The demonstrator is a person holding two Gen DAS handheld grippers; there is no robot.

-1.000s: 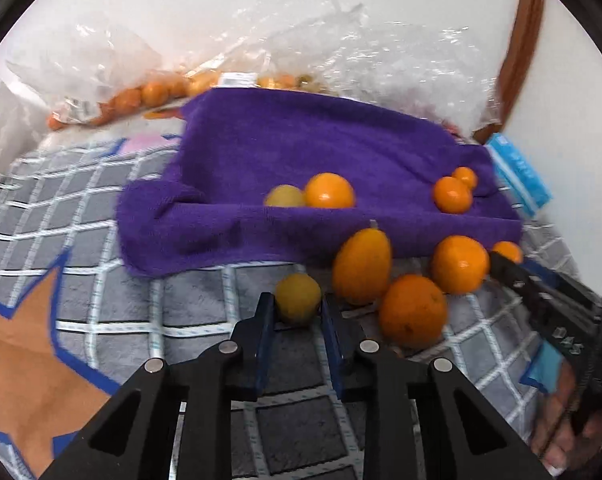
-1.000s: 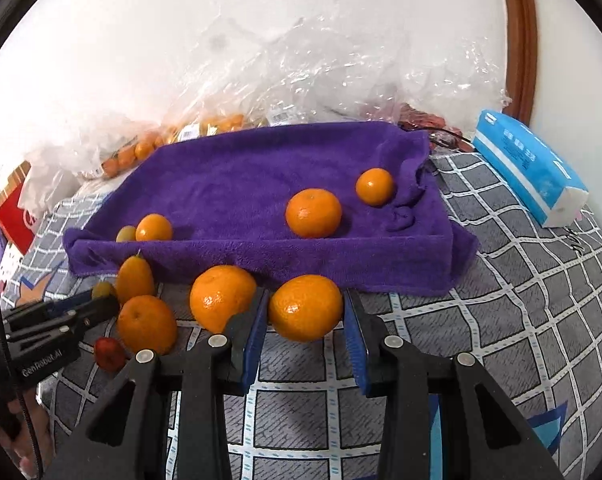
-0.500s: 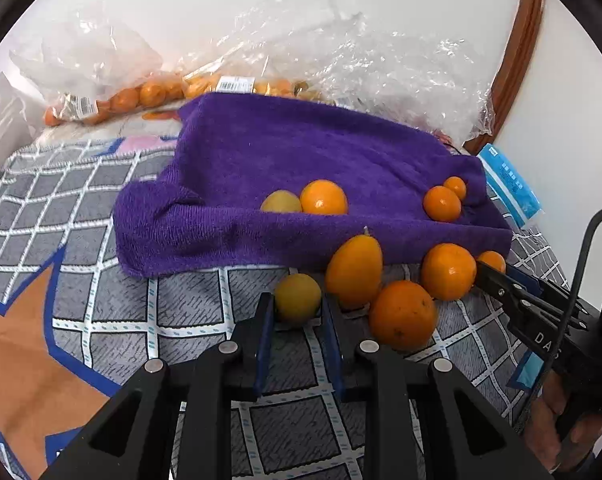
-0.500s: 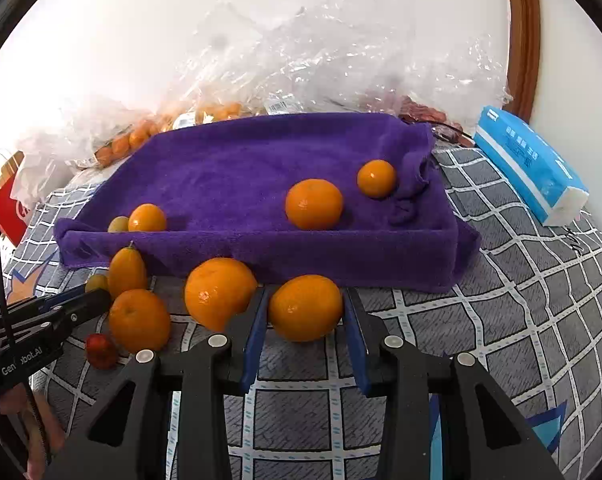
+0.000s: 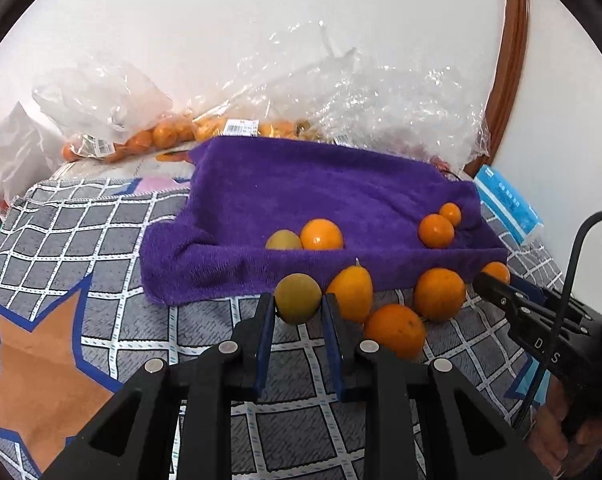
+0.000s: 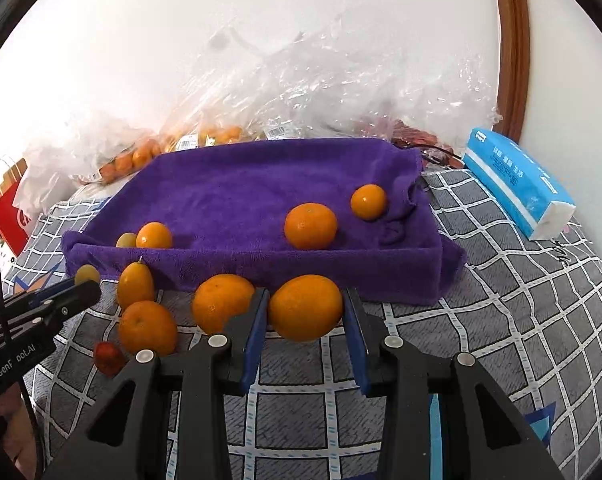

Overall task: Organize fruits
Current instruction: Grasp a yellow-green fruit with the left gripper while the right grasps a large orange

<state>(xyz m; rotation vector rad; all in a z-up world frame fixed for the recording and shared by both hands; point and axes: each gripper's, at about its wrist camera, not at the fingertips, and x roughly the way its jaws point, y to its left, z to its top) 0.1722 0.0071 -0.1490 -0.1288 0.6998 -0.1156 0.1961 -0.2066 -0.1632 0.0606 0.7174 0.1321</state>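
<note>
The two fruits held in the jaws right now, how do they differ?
The yellow-green fruit in the left gripper is dull yellow-green; the orange in the right gripper is bright orange. The yellow-green fruit is clearly smaller than the orange, so the left jaws stand narrower than the right. Both are round, gripped at their sides, just in front of the purple towel.

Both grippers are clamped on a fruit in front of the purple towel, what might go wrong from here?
1. The left gripper pinches a small yellow-green fruit only at its jaw tips; it may slip out.
2. The right gripper holds a large orange right beside another orange, which may get nudged and roll.
3. Fruit dropped on the purple towel may roll into the ones already there.
</note>
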